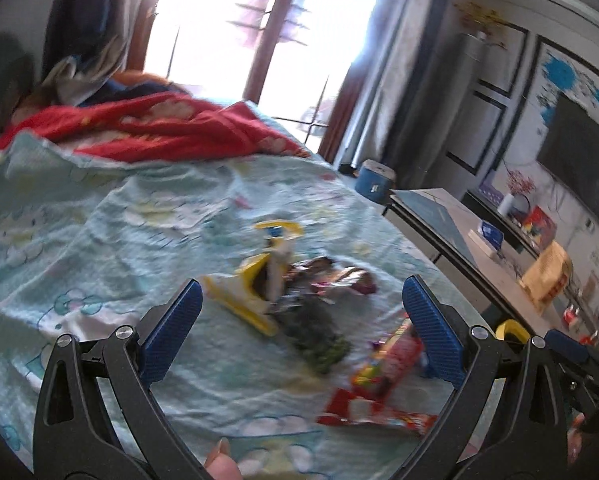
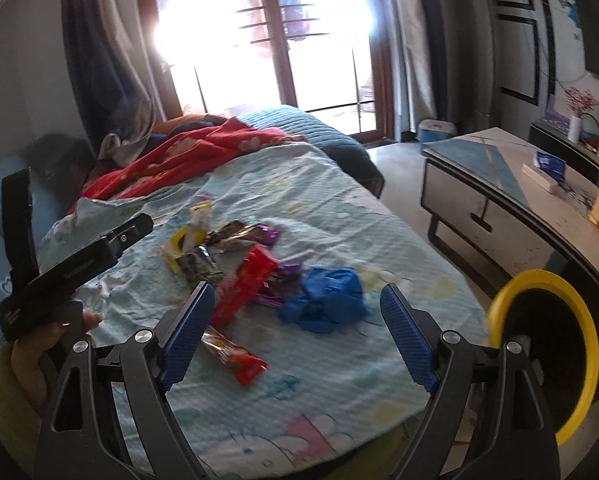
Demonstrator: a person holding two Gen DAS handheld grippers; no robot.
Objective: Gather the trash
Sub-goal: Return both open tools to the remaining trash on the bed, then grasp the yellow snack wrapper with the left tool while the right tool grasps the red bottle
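Observation:
Snack wrappers lie in a heap on the pale blue bedsheet (image 1: 99, 240). In the left wrist view I see a yellow wrapper (image 1: 251, 296), a dark green packet (image 1: 319, 340), a silver-purple wrapper (image 1: 343, 280) and red wrappers (image 1: 383, 364). My left gripper (image 1: 299, 292) hangs open above them with nothing between its fingers. In the right wrist view my right gripper (image 2: 297, 294) is open and empty over a red box (image 2: 247, 284), a crumpled blue glove (image 2: 323, 300) and a red wrapper (image 2: 239, 358). A black bin with a yellow rim (image 2: 499, 312) stands beside the bed on the right.
A red blanket (image 2: 187, 156) is bunched at the far end of the bed. A low white cabinet (image 2: 479, 200) with boxes on it stands to the right. A blue tub (image 2: 437, 130) sits by the bright glass door. A hand (image 2: 31, 352) holds the left tool.

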